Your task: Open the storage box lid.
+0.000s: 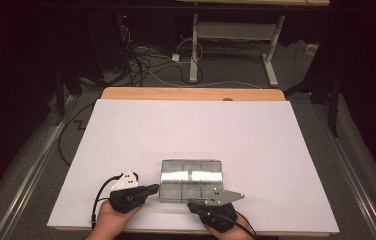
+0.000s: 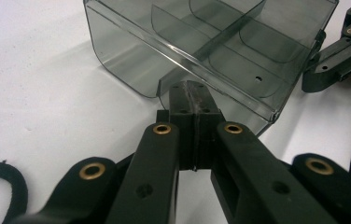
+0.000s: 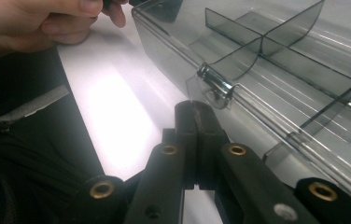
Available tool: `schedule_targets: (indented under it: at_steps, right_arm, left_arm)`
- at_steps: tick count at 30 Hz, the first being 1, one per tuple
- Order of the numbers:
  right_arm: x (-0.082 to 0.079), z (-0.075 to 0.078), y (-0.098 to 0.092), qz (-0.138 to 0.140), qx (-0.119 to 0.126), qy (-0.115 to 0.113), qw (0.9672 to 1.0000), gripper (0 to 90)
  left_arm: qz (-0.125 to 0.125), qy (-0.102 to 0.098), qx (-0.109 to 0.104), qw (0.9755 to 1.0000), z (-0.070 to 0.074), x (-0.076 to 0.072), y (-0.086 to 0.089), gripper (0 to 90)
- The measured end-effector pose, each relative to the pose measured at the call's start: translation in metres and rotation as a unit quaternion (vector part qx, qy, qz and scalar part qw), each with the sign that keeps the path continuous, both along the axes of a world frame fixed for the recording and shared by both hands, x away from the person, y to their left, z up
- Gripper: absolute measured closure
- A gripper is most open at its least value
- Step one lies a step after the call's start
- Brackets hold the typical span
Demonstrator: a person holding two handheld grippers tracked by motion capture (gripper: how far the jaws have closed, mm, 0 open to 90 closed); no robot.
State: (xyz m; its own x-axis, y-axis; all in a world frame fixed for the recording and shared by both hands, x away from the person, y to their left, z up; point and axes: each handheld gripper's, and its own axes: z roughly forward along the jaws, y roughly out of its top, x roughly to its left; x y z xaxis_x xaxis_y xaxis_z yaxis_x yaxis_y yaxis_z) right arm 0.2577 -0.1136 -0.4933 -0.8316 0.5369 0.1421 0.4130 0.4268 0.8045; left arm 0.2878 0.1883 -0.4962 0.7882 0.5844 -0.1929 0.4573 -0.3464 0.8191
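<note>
Your left gripper [image 1: 152,189] sits at about 7 o'clock on the desk [image 1: 126,130], its tip at the near left corner of the box [image 1: 191,180]. Its fingers [image 2: 183,100] are pressed together with nothing between them, the tip just against the box's front lip in the left gripper view.

The box is a clear, smoke-tinted organiser with dividers inside, lying at 6 o'clock on the white sheet, close to the near edge, lid down.

Your right gripper [image 1: 190,204] comes in at about 5 o'clock, tip at the near right part of the box. Its fingers [image 3: 201,121] are also together and empty, stopped just short of the small metal latch [image 3: 215,87] on the front wall.

I judge you are at the approach stage: both tools are lined up on the front edge, and nothing is gripped. The next move likely calls for spreading the right fingers or nudging the latch with their tip, while the left tip steadies the box so it does not slide away.
</note>
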Motion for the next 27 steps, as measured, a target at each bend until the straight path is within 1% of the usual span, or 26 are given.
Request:
schedule_targets:
  at_steps: [6,12,20,27]
  right_arm:
    - [0.0010,-0.0002,-0.0008,-0.006,0.001,0.009,0.9999,90.0]
    - [0.0018,-0.0004,-0.0017,-0.008,0.007,0.012,0.9999,90.0]
    - [0.0021,-0.0004,-0.0026,-0.008,0.011,0.012,0.9998,90.0]
    - [0.0015,0.0000,-0.0042,-0.003,0.023,0.007,0.9997,90.0]
  left_arm:
    - [-0.001,0.001,0.000,1.0000,-0.0001,0.0001,0.0000,88.0]
    - [-0.003,0.002,0.001,1.0000,-0.0001,0.0004,-0.0003,88.0]
    - [-0.005,0.002,0.001,1.0000,0.0000,0.0004,-0.0003,88.0]
    - [-0.004,0.003,0.001,1.0000,-0.0001,0.0005,-0.0004,88.0]
